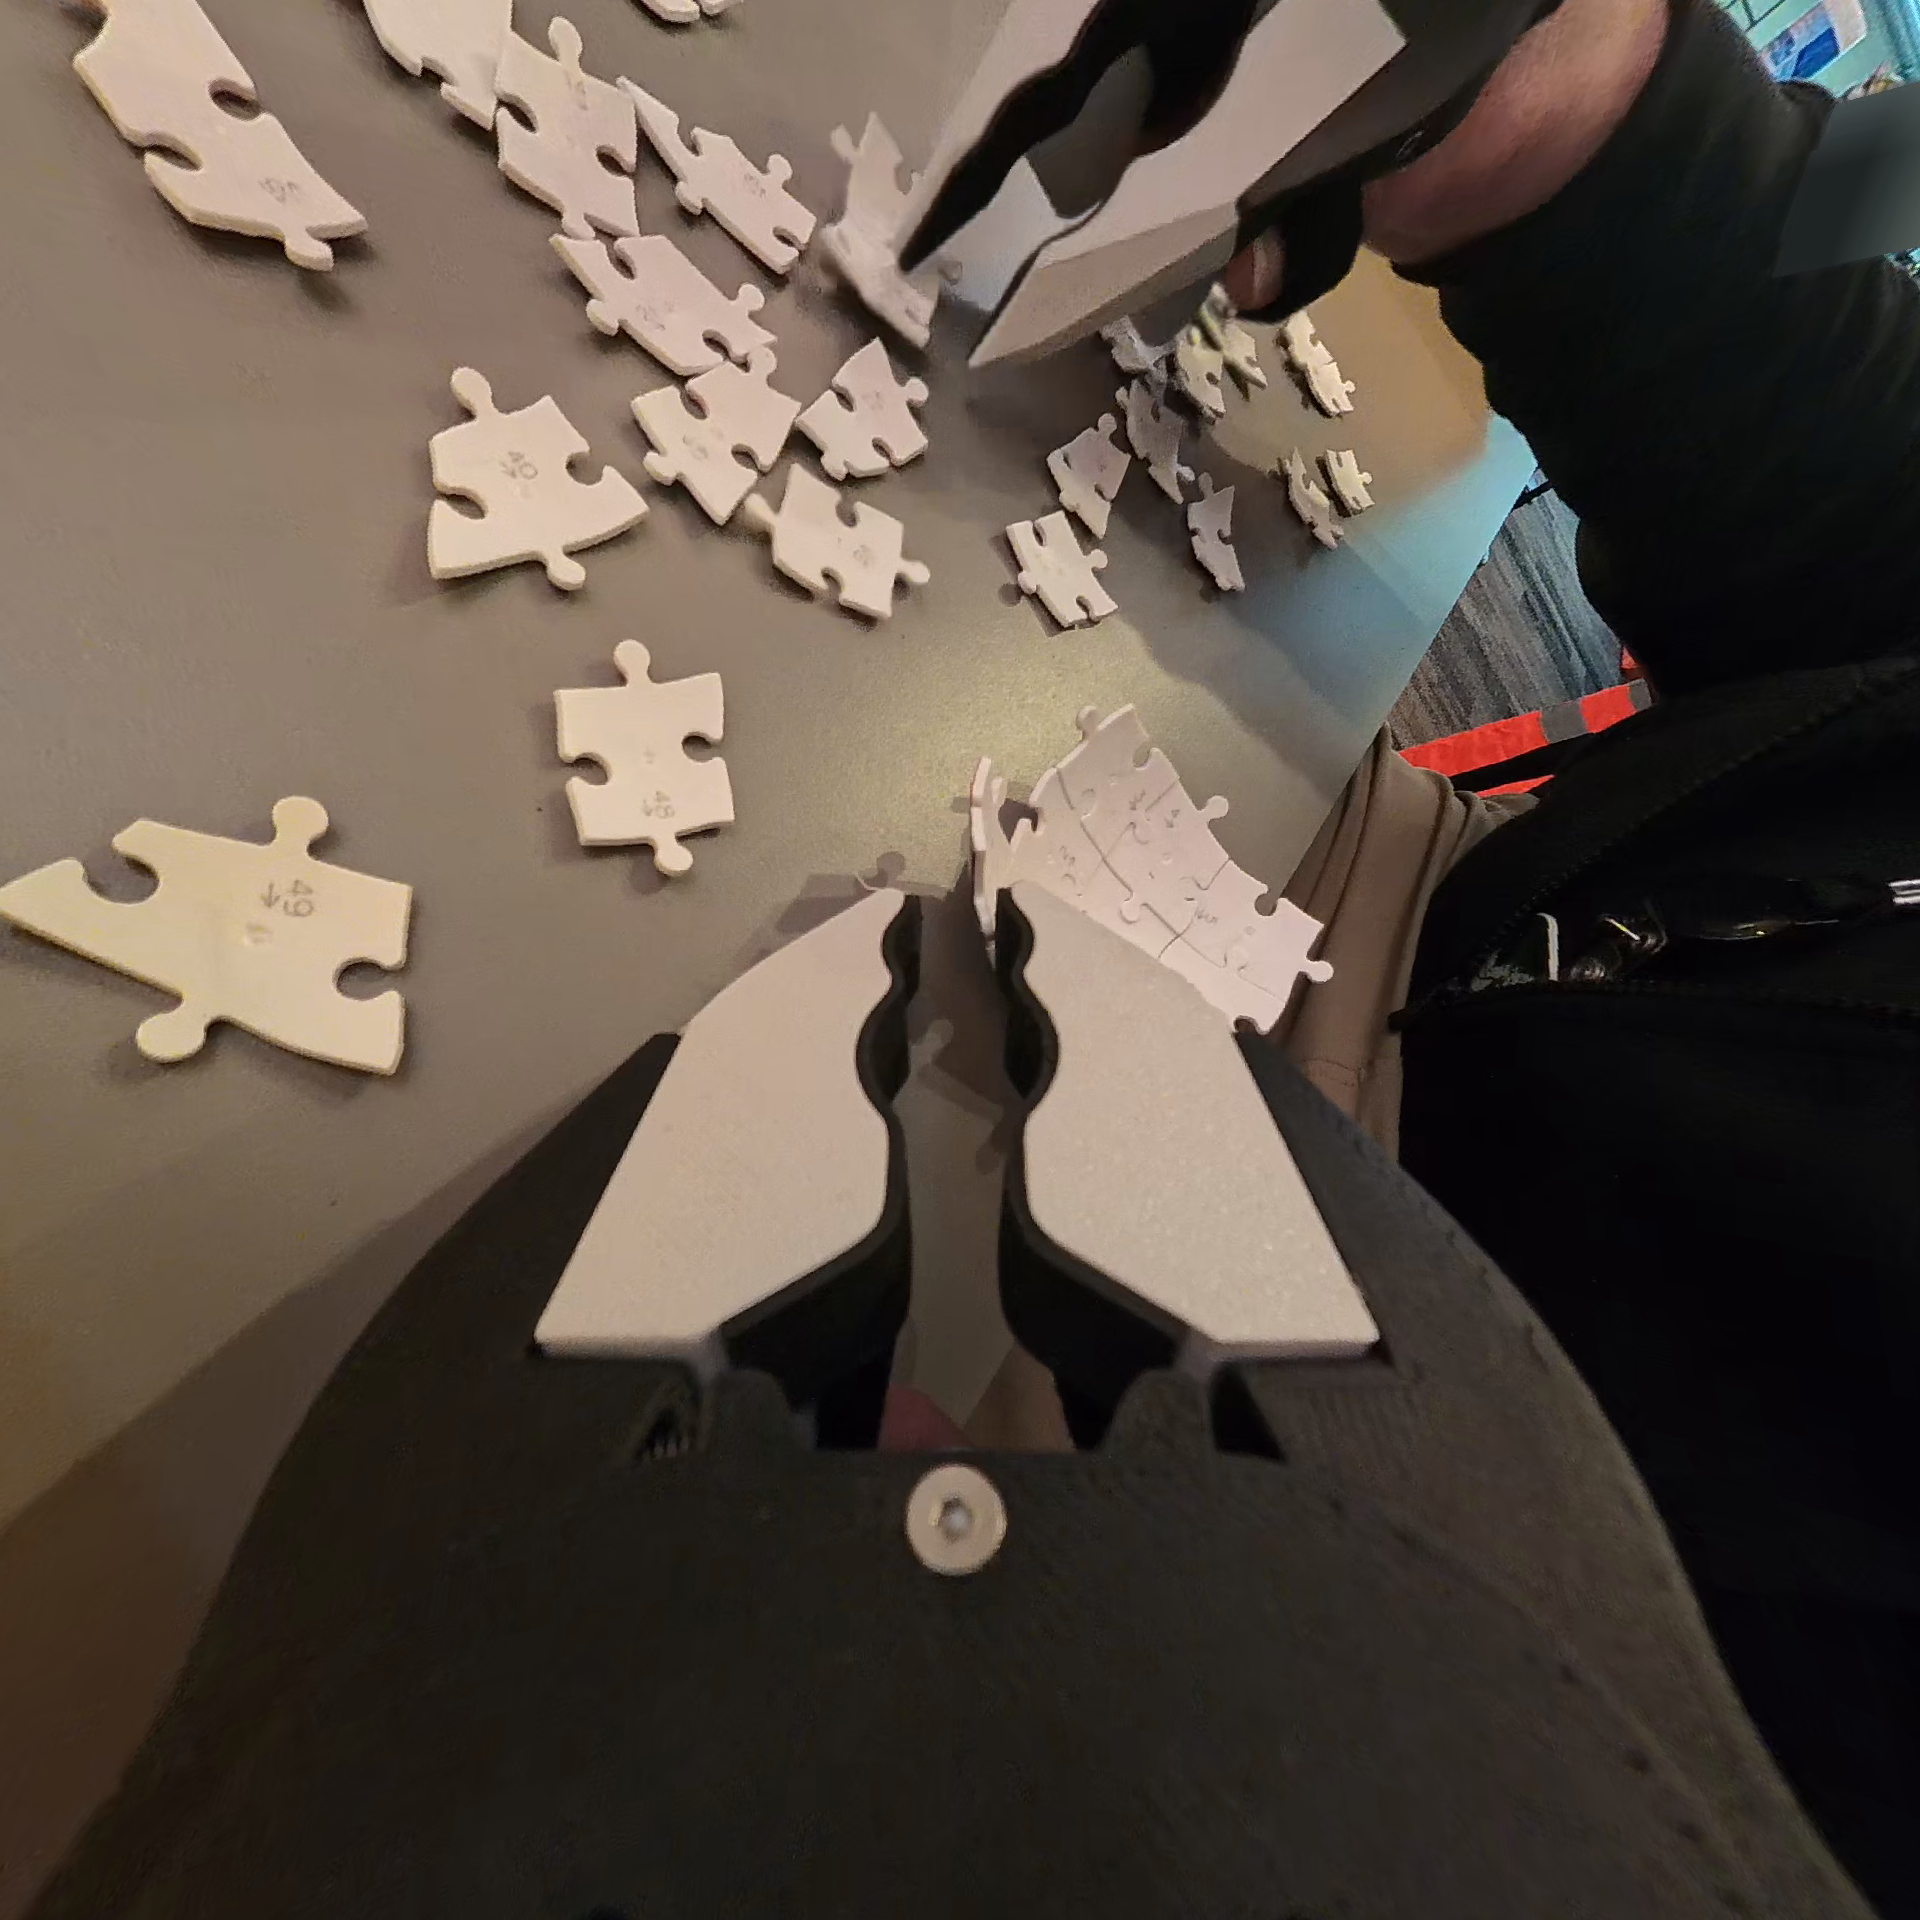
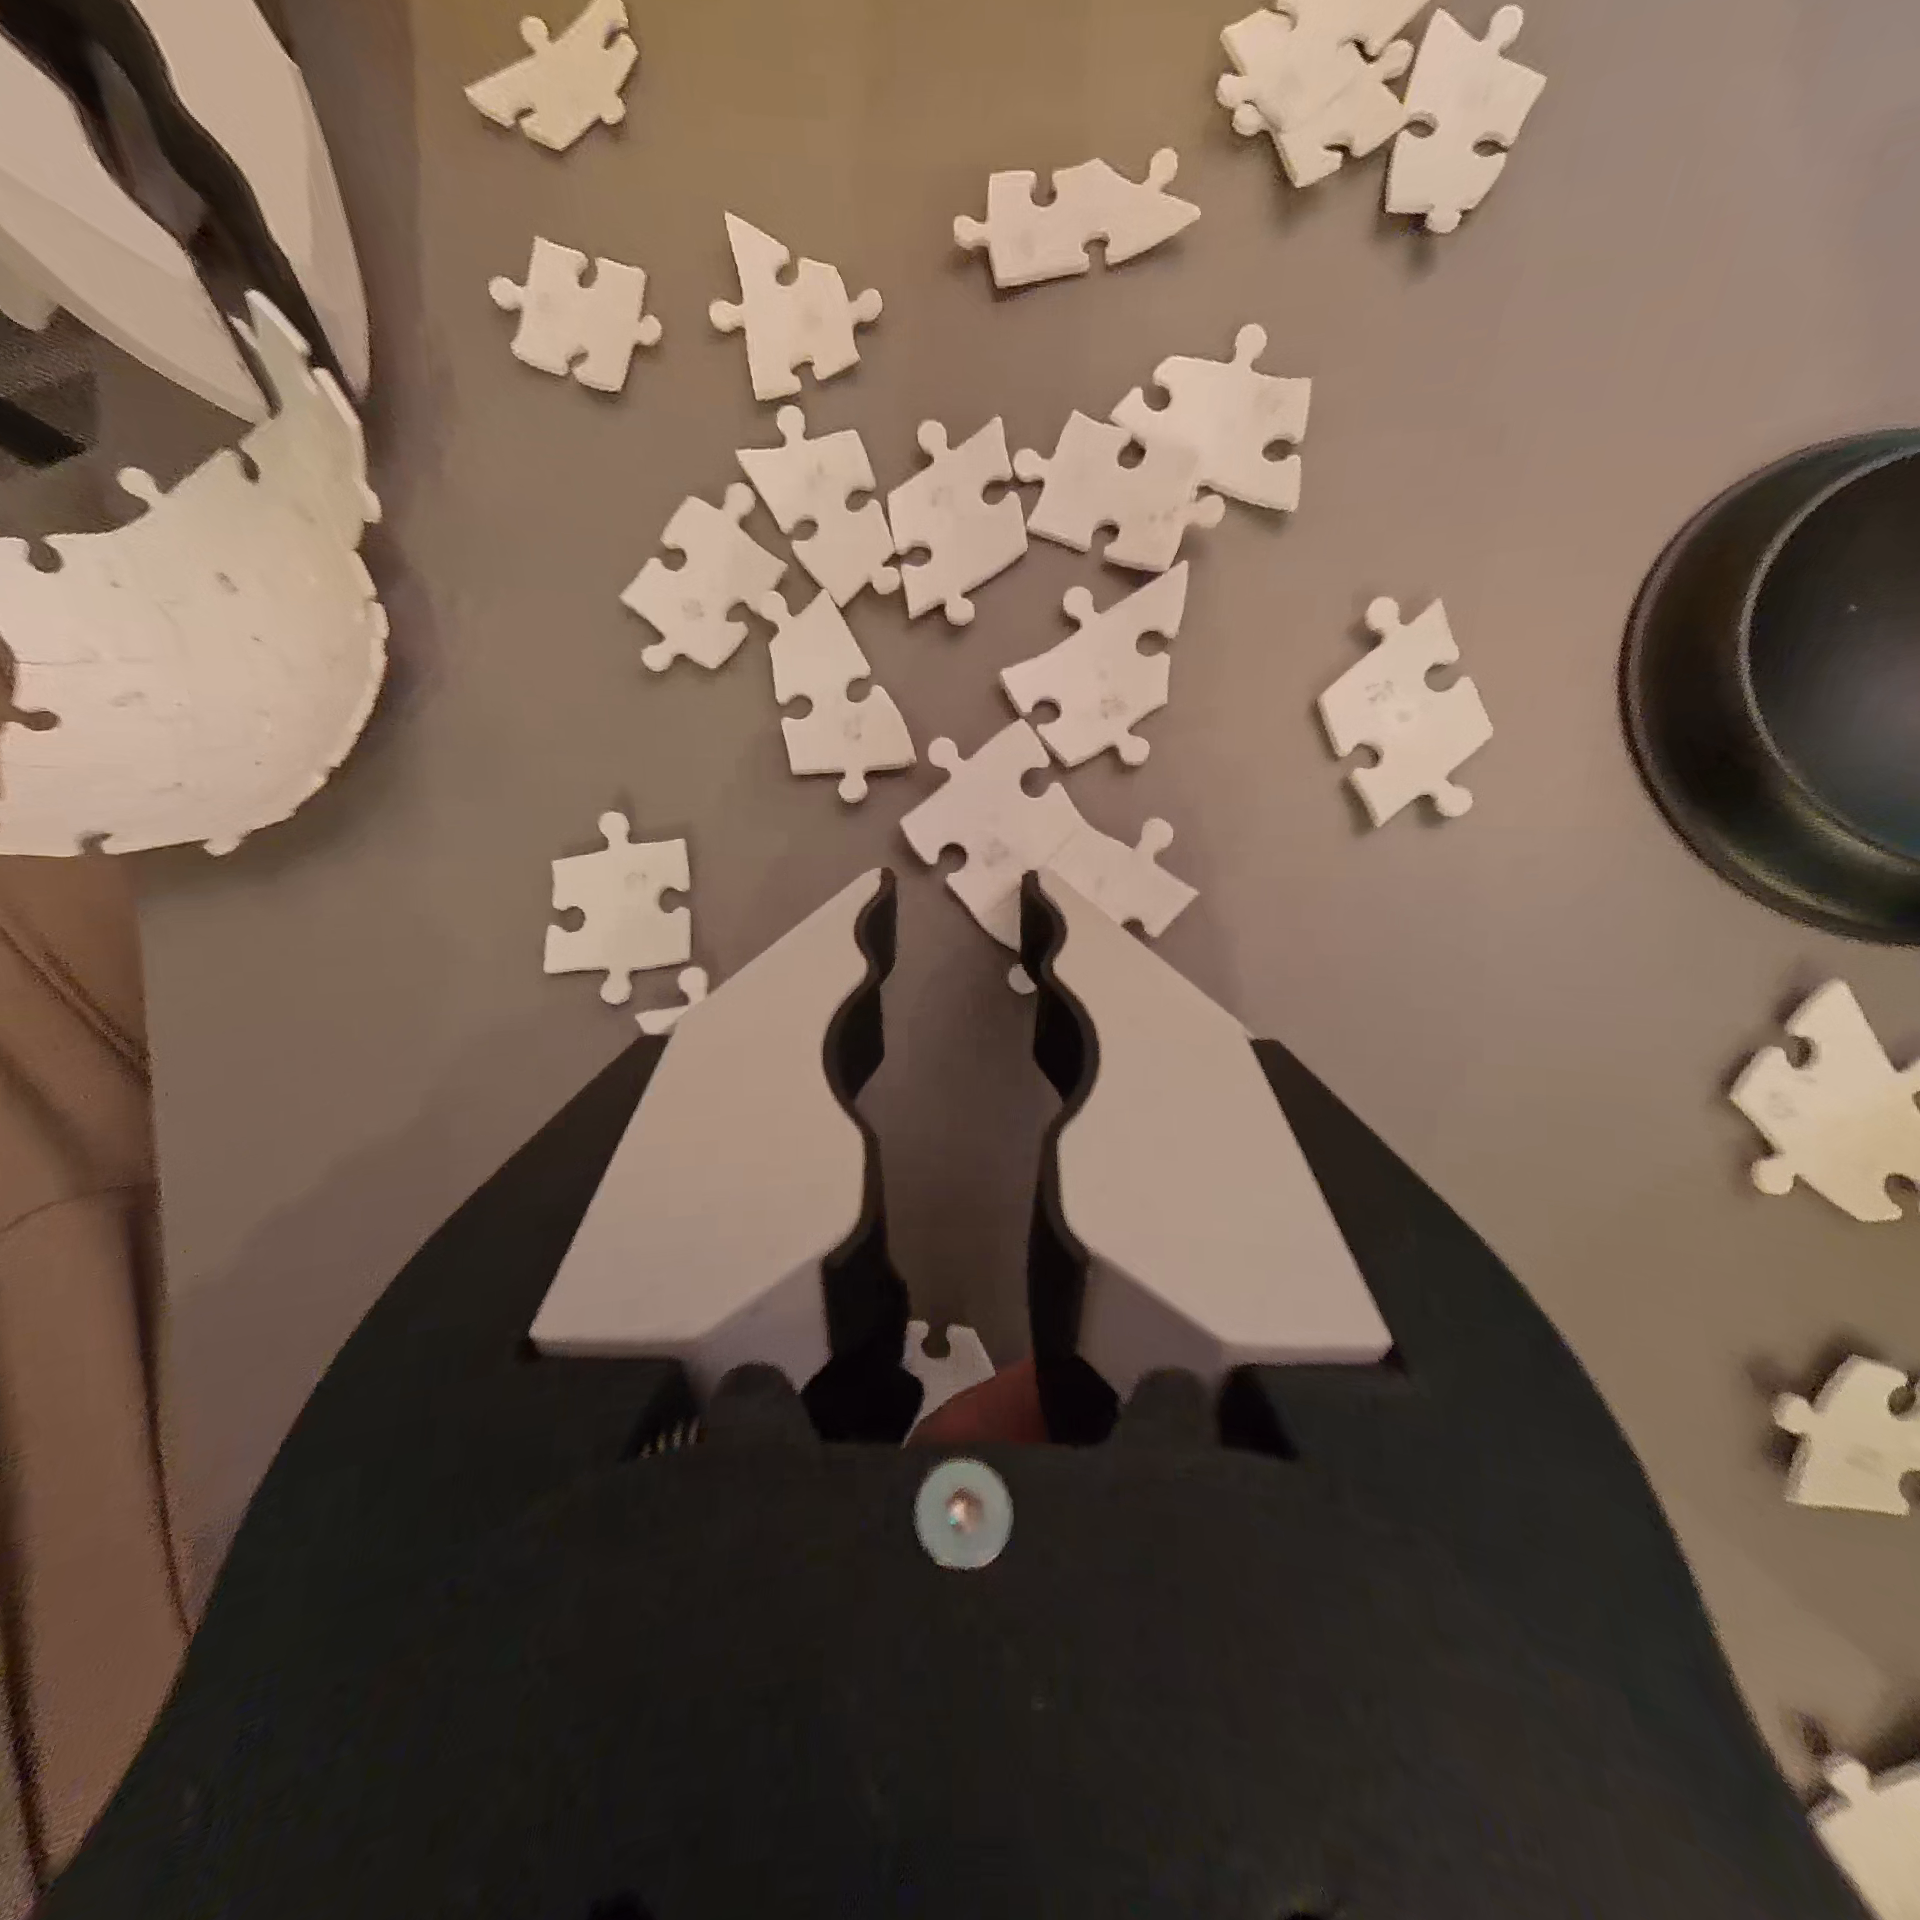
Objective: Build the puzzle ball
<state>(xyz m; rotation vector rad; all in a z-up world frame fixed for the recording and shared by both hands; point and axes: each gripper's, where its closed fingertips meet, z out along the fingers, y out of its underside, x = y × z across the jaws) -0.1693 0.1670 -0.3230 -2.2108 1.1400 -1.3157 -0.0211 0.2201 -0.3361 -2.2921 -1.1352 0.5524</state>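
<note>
Spreading across the grey counter (image 2: 1558, 312), loose pieces (image 2: 956, 520) surround the curved half-built ball (image 2: 197, 665), clamped at its rim by the left gripper (image 1: 956, 914). The right gripper (image 2: 956, 894), fingers apart and empty, should probably straddle one piece's edge squarely. Only its view shows the black bowl (image 2: 1704, 727).

Office-like room: grey table (image 1: 260, 1195), carpeted floor (image 1: 1496, 655).
</note>
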